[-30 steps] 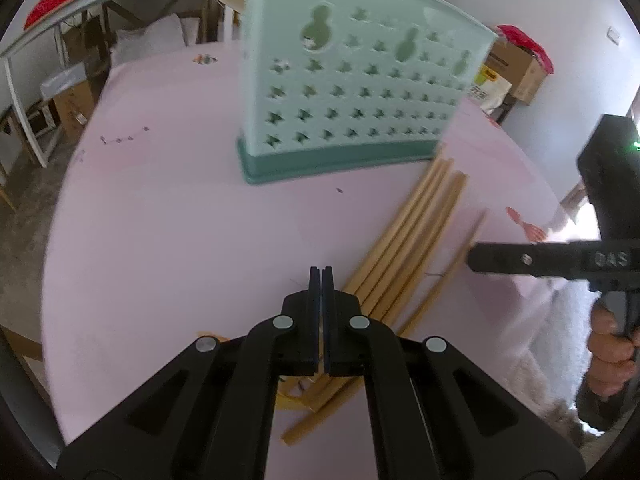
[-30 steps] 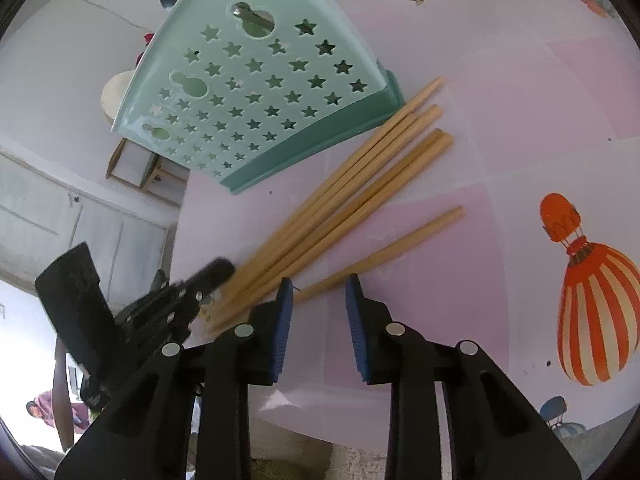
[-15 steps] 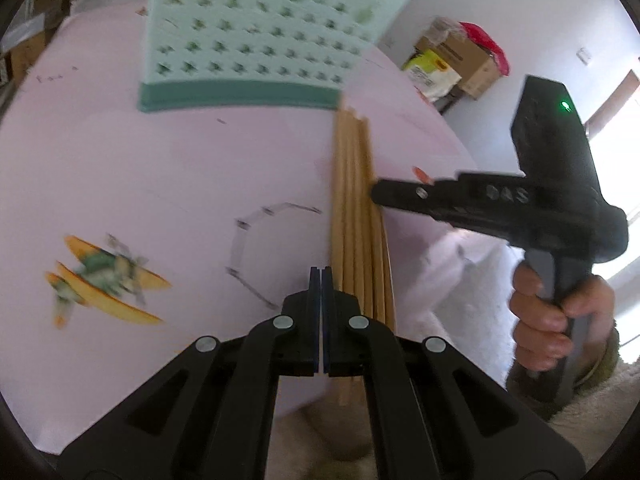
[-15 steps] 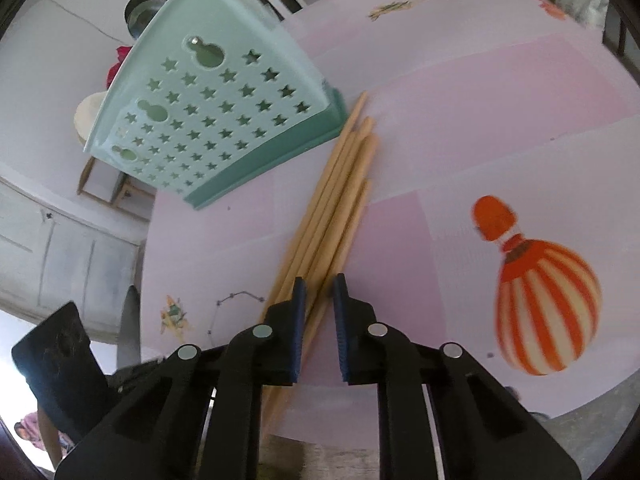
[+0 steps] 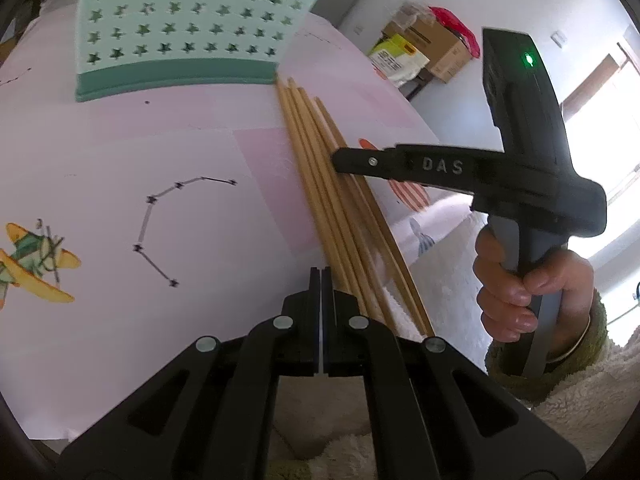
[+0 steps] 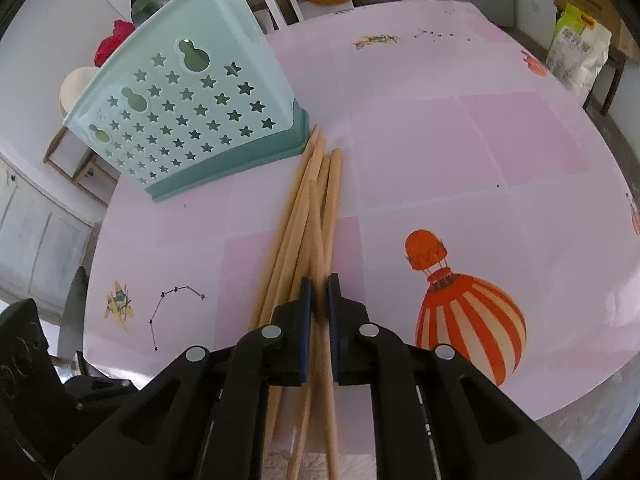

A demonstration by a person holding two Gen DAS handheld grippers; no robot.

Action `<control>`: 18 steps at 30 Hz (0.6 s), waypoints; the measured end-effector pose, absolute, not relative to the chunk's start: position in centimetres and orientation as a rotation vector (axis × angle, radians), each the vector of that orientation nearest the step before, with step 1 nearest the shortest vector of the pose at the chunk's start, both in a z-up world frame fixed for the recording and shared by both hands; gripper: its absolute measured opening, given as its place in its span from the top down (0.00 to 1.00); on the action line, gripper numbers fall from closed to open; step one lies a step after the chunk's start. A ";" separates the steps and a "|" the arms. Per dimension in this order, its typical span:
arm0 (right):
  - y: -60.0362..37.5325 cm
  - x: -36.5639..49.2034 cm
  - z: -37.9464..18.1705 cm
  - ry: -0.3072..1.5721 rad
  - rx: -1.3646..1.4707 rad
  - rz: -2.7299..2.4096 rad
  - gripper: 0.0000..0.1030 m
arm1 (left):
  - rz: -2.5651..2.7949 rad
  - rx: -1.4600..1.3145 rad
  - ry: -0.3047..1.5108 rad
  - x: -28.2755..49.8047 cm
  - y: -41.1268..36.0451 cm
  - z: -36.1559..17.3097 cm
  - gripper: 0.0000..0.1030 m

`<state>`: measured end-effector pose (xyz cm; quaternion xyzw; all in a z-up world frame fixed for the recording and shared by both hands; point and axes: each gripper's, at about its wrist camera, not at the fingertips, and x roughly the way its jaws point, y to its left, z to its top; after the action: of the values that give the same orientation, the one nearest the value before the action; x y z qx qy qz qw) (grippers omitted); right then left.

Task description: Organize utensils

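Observation:
Several wooden chopsticks [image 5: 320, 184] [image 6: 296, 216] lie in a bundle on the pink table [image 5: 200, 220] [image 6: 480, 160], their far tips by the base of the mint utensil holder [image 5: 192, 28] [image 6: 192, 120] with star holes. My right gripper [image 6: 318, 300] [image 5: 339, 159] is closing over the bundle's near part, its pads against one chopstick that crosses the others at a slant. My left gripper [image 5: 321, 280] is shut and holds nothing, just left of the bundle's near ends at the table edge.
A person's hand [image 5: 508, 296] grips the right gripper's handle off the table's right edge. Cardboard boxes [image 5: 432, 48] and a bag [image 6: 576, 52] stand beyond the table. The chopsticks' near ends overhang the front edge above a fleecy white fabric [image 5: 580, 392].
The right jaws narrowed from wide apart to pinching one chopstick. The scattered chopsticks were gathered into a tight bundle. My left gripper, still shut, swung to the bundle's left side.

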<state>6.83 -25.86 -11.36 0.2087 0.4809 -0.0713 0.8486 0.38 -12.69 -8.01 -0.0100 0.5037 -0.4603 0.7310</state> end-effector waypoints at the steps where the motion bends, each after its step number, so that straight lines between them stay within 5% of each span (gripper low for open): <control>1: -25.9 6.9 -11.4 1.010 0.439 -0.150 0.92 | -1.007 -0.028 1.109 0.5 -12.6 -8.0 1.00; 18: -27.1 8.5 -11.9 0.966 0.485 -0.136 0.93 | -0.809 -0.069 0.953 7.8 -10.9 -3.9 0.91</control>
<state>8.55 -27.07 -11.90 0.2307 0.4595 -0.0649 0.8552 7.78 -10.94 -3.91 -0.0322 0.4459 -0.3786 0.8104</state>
